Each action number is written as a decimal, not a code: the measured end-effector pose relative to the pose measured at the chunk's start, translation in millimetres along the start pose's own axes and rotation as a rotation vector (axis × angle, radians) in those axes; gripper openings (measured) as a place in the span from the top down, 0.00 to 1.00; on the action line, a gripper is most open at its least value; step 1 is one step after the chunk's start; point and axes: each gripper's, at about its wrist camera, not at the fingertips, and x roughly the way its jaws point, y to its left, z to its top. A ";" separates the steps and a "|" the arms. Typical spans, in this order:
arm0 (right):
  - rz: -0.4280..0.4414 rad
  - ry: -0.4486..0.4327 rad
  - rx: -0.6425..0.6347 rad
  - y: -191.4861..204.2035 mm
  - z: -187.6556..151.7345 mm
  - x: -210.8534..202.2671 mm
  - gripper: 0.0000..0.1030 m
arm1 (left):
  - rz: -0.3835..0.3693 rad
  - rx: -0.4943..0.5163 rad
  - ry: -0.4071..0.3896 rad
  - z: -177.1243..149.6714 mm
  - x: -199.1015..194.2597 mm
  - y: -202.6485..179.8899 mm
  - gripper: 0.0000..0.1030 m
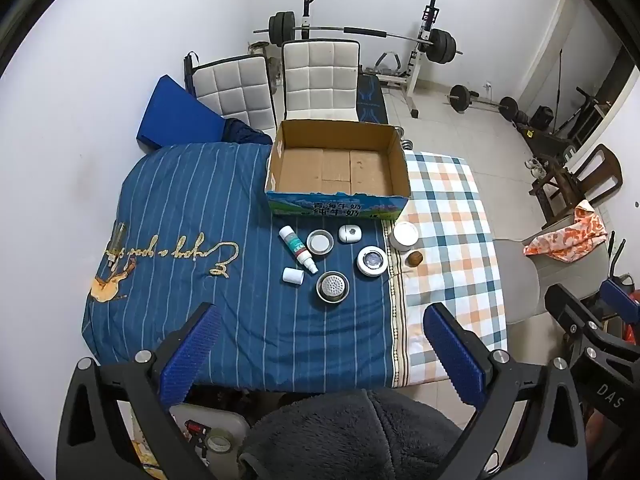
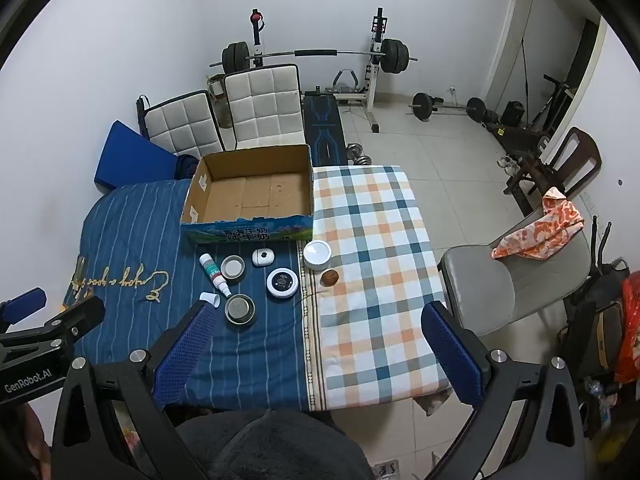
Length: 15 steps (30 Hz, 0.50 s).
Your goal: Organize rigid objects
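My left hand-held gripper [image 1: 320, 352] and right hand-held gripper [image 2: 316, 344] both spread apart (nothing held), cardboard box [image 1: 338, 168] at twelve o'clock, spray bottle [image 1: 298, 249] just below it.

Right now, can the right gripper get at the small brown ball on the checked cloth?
Probably yes. The right gripper is open and empty, and the brown ball lies ahead of it, uncovered. Only the white round jar sits close behind it.

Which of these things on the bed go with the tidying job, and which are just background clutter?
Job items:
cardboard box
spray bottle
small white cap
metal strainer
metal dish
white case
round tin
white jar
walnut

Background:
barbell rack
white chairs
grey chair
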 end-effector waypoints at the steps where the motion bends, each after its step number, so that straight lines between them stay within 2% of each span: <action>1: 0.000 0.000 0.000 -0.4 -0.4 0.0 0.00 | -0.002 0.001 -0.001 0.0 -0.2 -0.1 0.00; 15: -0.008 -0.002 -0.003 0.0 -3.3 -0.2 0.00 | -0.003 -0.004 -0.001 -1.5 -1.5 0.4 0.00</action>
